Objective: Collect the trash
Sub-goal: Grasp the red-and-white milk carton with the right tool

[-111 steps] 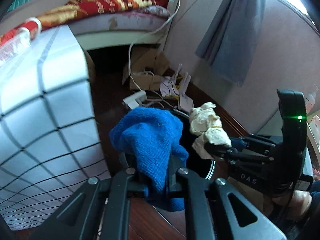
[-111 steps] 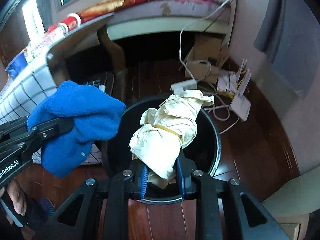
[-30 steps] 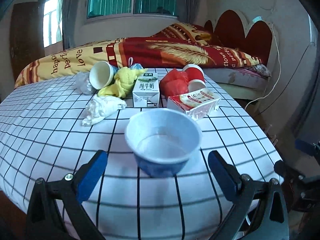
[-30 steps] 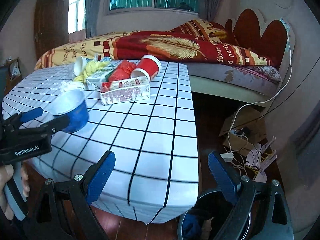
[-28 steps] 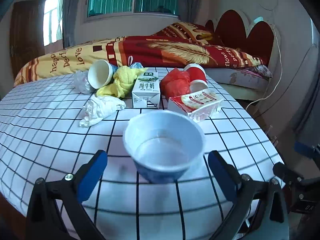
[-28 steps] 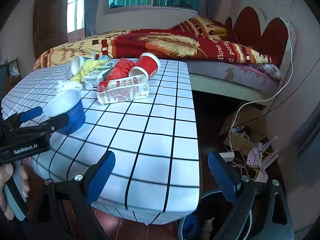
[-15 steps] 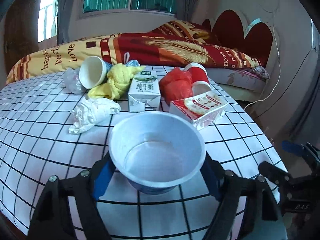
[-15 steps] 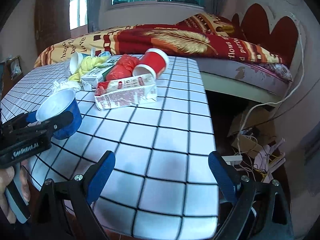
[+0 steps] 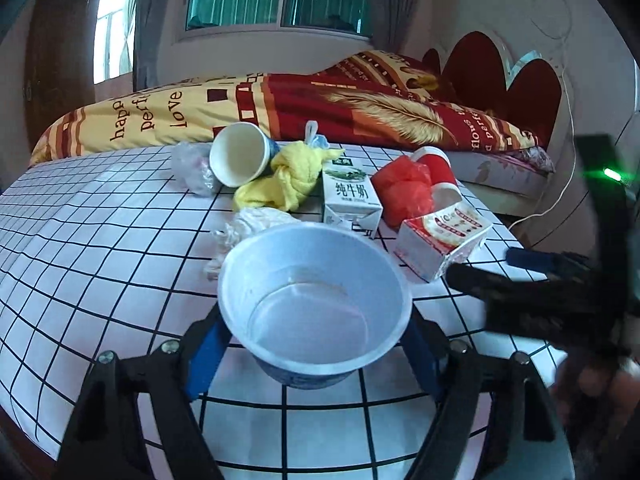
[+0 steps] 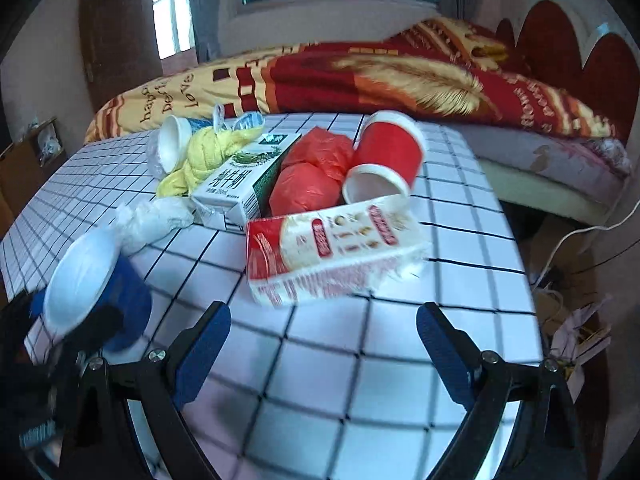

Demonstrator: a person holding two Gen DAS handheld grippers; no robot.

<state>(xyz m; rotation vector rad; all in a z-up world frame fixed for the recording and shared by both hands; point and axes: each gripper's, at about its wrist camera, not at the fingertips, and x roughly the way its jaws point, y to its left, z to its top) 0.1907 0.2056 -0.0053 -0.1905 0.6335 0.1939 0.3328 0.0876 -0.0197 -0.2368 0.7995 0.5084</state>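
Observation:
My left gripper [image 9: 314, 356] is shut on a white paper bowl [image 9: 316, 304] with a blue outside, its pads pressing both sides just above the checked tablecloth [image 9: 100, 248]. The right wrist view shows the same bowl [image 10: 80, 276] at lower left. My right gripper [image 10: 324, 352] stands open over the cloth with nothing between its fingers. A red and white carton [image 10: 332, 248] lies on its side just beyond them. Behind it are a milk carton [image 10: 240, 184], a red plastic bag [image 10: 312, 176], a tipped red cup [image 10: 384, 160], a yellow cloth [image 9: 284, 180] and a crumpled tissue [image 10: 152, 220].
A tipped white paper cup [image 9: 238, 154] and a clear plastic wad [image 9: 192, 168] lie at the back of the pile. A bed with a red and yellow cover [image 9: 320, 100] runs behind the table. Cables and paper litter the floor [image 10: 576, 320] beyond the table's right edge.
The left jaws have come in from wide open and taken hold of the bowl. The right gripper has moved forward over the table towards the red and white carton, staying open.

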